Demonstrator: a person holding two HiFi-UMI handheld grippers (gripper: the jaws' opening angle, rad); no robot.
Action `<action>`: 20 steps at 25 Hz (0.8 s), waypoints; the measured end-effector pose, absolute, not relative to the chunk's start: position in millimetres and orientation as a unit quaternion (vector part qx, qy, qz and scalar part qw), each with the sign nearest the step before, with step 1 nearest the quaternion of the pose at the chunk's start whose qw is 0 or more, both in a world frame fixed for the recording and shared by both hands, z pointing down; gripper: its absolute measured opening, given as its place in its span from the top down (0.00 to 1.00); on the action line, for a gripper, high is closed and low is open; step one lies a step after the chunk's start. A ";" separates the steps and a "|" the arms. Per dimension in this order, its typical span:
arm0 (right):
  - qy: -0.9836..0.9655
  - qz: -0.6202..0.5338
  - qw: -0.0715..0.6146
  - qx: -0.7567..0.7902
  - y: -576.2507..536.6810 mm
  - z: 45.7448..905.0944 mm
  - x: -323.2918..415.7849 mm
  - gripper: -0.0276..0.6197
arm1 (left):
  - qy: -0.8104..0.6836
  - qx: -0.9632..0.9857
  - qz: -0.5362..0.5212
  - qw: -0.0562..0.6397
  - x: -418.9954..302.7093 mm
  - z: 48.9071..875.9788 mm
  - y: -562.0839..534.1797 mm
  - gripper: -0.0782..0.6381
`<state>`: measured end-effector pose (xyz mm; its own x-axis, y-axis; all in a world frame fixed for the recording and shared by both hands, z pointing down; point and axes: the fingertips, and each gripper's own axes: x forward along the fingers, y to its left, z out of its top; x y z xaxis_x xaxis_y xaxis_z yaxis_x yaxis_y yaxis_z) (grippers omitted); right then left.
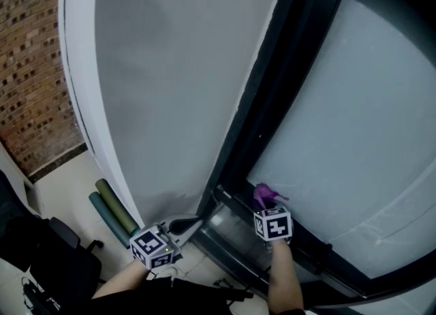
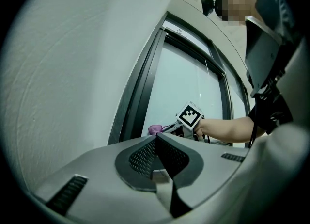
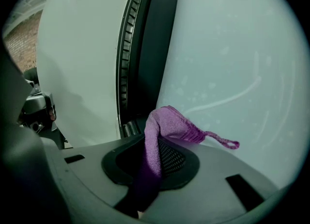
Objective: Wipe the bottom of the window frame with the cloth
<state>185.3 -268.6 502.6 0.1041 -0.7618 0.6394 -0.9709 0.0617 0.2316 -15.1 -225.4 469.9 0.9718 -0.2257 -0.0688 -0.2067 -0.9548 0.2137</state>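
Cloth is pinched in the right hand-held gripper, bunched near the bottom corner of the window frame; held by one narrow fold, it might tug loose if dragged hard. Left hand-held gripper hangs closed, empty.

Dim, cool daylight through frosted glass; fisheye edges vignetted; foreground soft.

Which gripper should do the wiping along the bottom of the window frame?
Right. The right gripper is shut on the purple cloth, low on the window frame; the left gripper is shut, empty, farther off.
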 end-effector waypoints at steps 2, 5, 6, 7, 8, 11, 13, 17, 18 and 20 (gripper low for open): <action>-0.648 0.154 0.335 0.666 -271.8 504.6 184.9 0.84 | -0.111 0.987 -0.043 0.103 -16.3 470.8 -224.7 0.89; -0.650 0.143 0.344 0.663 -280.8 504.7 180.0 0.84 | -0.113 0.987 -0.040 0.102 -19.5 471.0 -225.2 0.89; -0.652 0.142 0.345 0.660 -283.4 504.9 177.4 0.84 | -0.115 0.987 -0.039 0.103 -21.1 472.0 -225.1 0.89; -0.654 0.142 0.345 0.658 -285.3 505.3 175.2 0.84 | -0.117 0.987 -0.037 0.104 -22.9 473.3 -225.1 0.89; -0.655 0.141 0.347 0.656 -286.9 505.4 173.7 0.84 | -0.120 0.987 -0.037 0.105 -24.7 474.5 -225.1 0.89; -0.659 0.135 0.351 0.652 -291.2 504.8 172.3 0.84 | -0.127 0.986 -0.036 0.106 -28.2 476.1 -224.8 0.89; -0.661 0.136 0.352 0.649 -293.3 505.5 171.9 0.84 | -0.130 0.985 -0.036 0.106 -29.1 476.0 -225.1 0.89; -0.665 0.133 0.356 0.643 -298.5 505.3 170.1 0.84 | -0.138 0.984 -0.038 0.104 -30.8 474.0 -225.3 0.89; -0.667 0.132 0.358 0.640 -300.2 505.7 168.9 0.84 | -0.141 0.984 -0.038 0.104 -31.8 474.4 -225.4 0.89; -0.670 0.132 0.362 0.634 -304.0 507.6 166.0 0.84 | -0.146 0.983 -0.039 0.101 -34.0 477.8 -226.4 0.89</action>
